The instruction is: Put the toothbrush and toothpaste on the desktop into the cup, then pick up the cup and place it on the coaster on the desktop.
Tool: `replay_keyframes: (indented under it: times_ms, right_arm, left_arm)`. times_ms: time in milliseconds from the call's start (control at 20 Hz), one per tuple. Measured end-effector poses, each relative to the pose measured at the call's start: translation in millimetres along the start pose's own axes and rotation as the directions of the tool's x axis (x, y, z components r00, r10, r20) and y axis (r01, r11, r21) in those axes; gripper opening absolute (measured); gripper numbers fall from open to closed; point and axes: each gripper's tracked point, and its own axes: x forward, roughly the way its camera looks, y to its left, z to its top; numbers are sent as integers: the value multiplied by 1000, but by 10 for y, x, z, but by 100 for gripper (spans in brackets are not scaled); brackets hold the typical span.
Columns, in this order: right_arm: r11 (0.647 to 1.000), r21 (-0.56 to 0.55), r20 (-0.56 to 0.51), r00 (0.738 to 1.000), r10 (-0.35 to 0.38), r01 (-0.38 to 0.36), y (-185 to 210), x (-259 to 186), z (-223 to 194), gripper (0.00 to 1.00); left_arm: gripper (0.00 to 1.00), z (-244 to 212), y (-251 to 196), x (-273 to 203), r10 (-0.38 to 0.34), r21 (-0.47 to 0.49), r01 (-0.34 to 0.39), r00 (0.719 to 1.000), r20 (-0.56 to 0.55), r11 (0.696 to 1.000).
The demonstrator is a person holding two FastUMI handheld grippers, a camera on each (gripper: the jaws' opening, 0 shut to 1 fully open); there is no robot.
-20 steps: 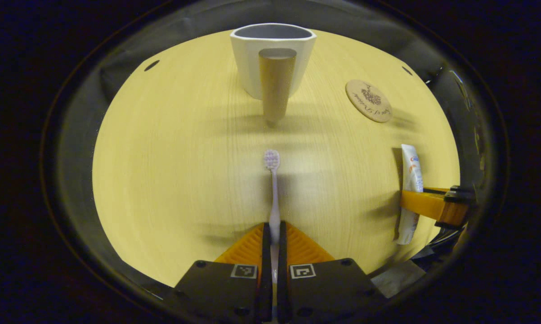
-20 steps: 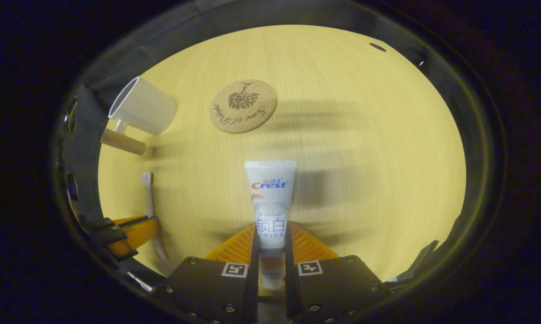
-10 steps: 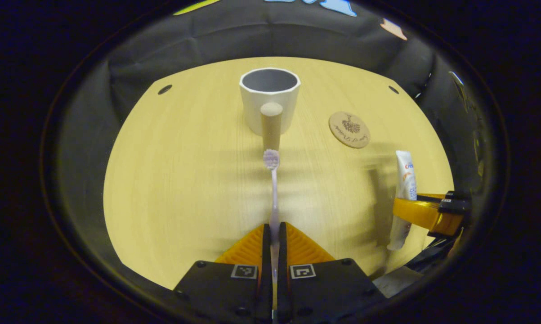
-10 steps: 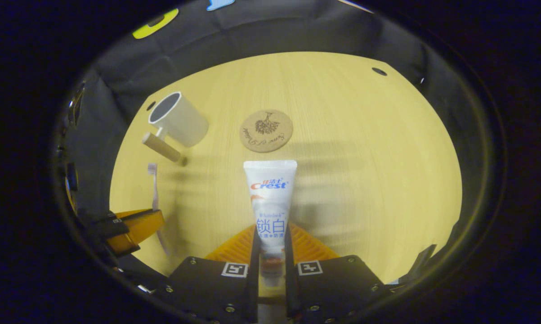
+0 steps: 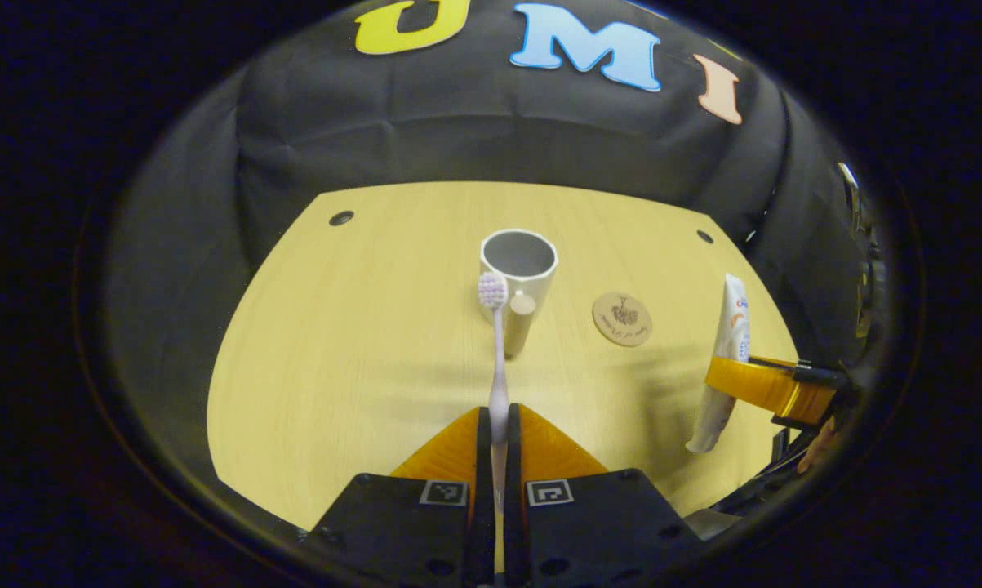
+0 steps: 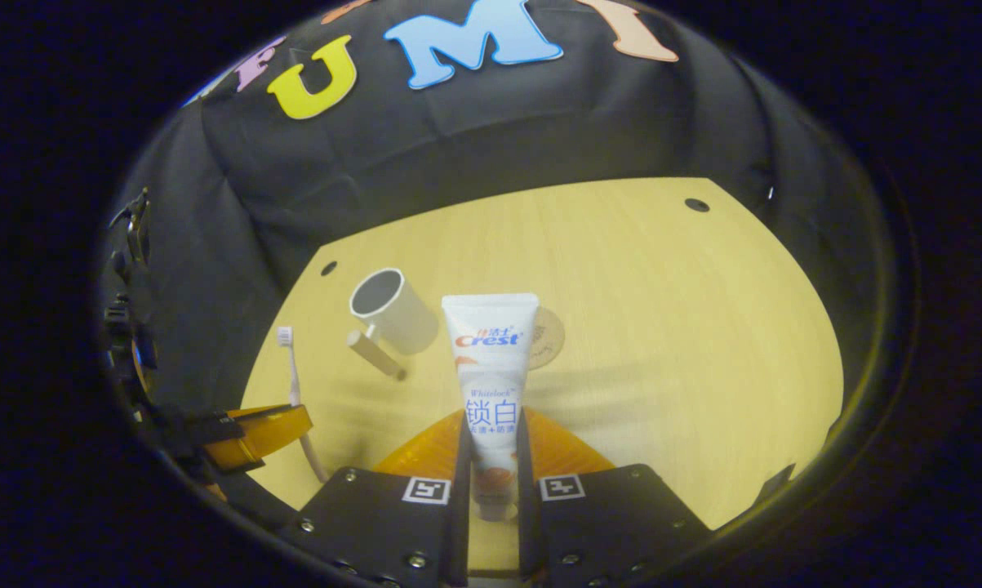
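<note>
From where I stand, both pickups look done and nothing has gone into the cup yet. The left gripper (image 5: 497, 441) is clamped on the toothbrush (image 5: 497, 351), its two fingers pressed against the lower handle, the bristled head pointing forward and lifted off the desktop (image 5: 335, 351). The right gripper (image 6: 491, 457) is closed on the toothpaste (image 6: 491, 359), pinching the tube near its cap end so the flat crimped end sticks out ahead.

The cup (image 5: 520, 273) stands upright near the middle of the desktop, mouth open and apparently empty (I can see only grey inside wall), with its wooden handle (image 5: 520, 327) turned toward the left gripper. The round cork coaster (image 5: 622, 319) lies flat just to the cup's right, apart from it and with nothing on it. In the right gripper view the cup (image 6: 394, 312) sits ahead and to the left, and the held tube partly hides the coaster (image 6: 548, 336).

So, by my reckoning, the task is early: both items are in hand and raised. Left to do: drop the toothbrush and the toothpaste into the cup, free a gripper, take up the cup (probably by that handle) and set it on the coaster.
</note>
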Motion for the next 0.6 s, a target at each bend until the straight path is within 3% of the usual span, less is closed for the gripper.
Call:
replay_keyframes:
  times_ms: [50, 100, 150, 250, 300, 350, 600]
  right_arm:
    - [1000, 3, 31, 999, 7, -7, 19, -24, 81, 25]
    - [1000, 6, 62, 998, 14, -14, 26, -48, 159, 22]
    - [1000, 10, 87, 996, 19, -20, 32, -72, 243, 25]
    - [999, 13, 127, 991, 38, -40, 72, -97, 392, 25]
    - [999, 8, 141, 989, 50, -51, 79, -125, 458, 25]
    - [999, 5, 155, 987, 48, -50, 74, -144, 533, 25]
    - [999, 4, 178, 983, 39, -40, 82, -89, 688, 22]
  left_arm:
    - [7, 82, 12, -45, -5, -5, 5, 999, 33, 1000]
    - [17, 189, 38, -85, -8, -8, 9, 997, 72, 1000]
    - [12, 287, 70, -116, -10, -10, 11, 994, 113, 1000]
    - [12, 431, 161, -180, -14, -12, 17, 980, 196, 1000]
    - [17, 534, 244, -237, -14, -16, 19, 972, 236, 1000]
    - [12, 625, 278, -258, -20, -19, 26, 961, 276, 999]
    - [12, 1210, 172, -266, -58, -34, 86, 867, 495, 996]
